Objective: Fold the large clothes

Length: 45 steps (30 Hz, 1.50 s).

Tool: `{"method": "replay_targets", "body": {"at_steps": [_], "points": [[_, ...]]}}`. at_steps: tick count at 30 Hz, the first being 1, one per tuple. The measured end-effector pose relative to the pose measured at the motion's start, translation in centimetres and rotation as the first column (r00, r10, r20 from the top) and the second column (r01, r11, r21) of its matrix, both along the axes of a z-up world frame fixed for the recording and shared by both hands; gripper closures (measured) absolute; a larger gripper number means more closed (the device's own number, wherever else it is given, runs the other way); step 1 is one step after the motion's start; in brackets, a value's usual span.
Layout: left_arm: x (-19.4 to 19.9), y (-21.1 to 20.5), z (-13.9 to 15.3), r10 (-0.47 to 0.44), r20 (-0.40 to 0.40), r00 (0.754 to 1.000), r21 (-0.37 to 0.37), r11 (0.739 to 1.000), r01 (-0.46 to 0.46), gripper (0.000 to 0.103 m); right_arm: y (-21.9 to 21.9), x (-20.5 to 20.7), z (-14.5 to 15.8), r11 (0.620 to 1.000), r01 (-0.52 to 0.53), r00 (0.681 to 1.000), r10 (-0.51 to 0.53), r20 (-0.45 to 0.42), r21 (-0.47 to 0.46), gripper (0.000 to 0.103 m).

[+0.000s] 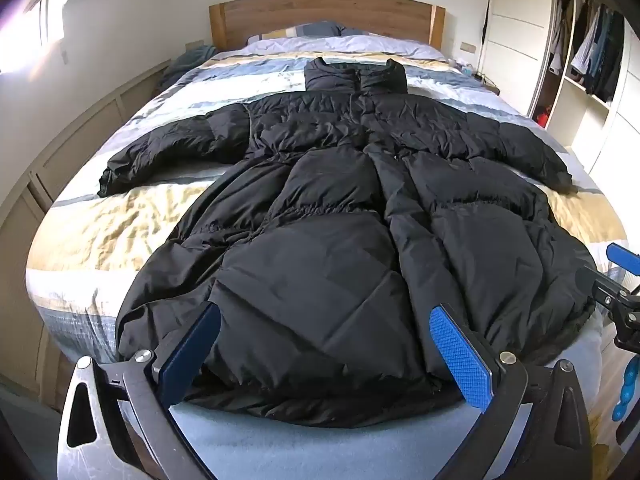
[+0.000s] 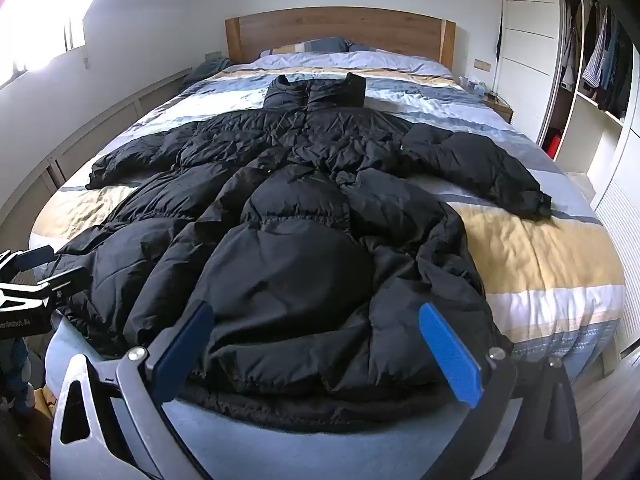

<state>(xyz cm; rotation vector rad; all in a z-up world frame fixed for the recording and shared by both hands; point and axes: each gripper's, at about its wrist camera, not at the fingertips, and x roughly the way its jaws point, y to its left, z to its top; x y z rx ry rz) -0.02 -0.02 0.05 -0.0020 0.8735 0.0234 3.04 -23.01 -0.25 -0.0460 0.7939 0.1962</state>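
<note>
Black quilted puffer coat flat mid-frame on striped bed — sleeves splayed, left hand-held gripper and right hand-held gripper both spread wide at lower-frame hem — holding nothing, textured blue pads.

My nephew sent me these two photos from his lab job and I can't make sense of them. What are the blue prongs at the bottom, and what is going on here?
Each photo comes from a wide-angle camera on a hand-held gripper, one per hand, looking forward along its two blue fingers. One shows the left gripper, the other the right gripper. Both stand open at the foot of a bed with a striped cover, holding nothing. A long black puffer coat lies spread flat on it, collar toward the wooden headboard, sleeves out to both sides. An open wardrobe stands on the right. The coat is to be folded; no fold shows yet.
</note>
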Motion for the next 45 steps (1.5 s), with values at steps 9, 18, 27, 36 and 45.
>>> {"method": "replay_targets", "body": {"at_steps": [9,18,27,36,45], "points": [[0.3,-0.6,-0.4,-0.013,-0.017,1.0,-0.005,1.0,0.013,0.001,0.0,0.6,-0.2,1.0,0.001,1.0,-0.001,0.0,0.001,0.0],[1.0,-0.3,-0.5,-0.013,-0.021,1.0,-0.008,1.0,0.013,0.001,-0.3,1.4,-0.8,1.0,0.009,1.0,-0.009,-0.021,-0.01,0.0],[1.9,0.9,-0.5,0.002,-0.039,0.999,-0.045,0.999,-0.003,0.001,-0.3,2.4,-1.0,0.999,0.018,0.999,-0.02,-0.047,-0.032,0.0],[3.3,2.2,-0.5,-0.012,-0.053,0.999,-0.107,0.994,0.006,0.001,-0.3,4.2,-0.3,0.998,0.042,0.996,-0.045,-0.071,-0.047,0.0],[5.6,2.4,-0.3,-0.081,-0.099,0.992,-0.135,0.989,0.068,0.001,0.0,7.4,1.7,0.997,0.045,0.998,-0.049,-0.048,-0.065,0.0]]}}
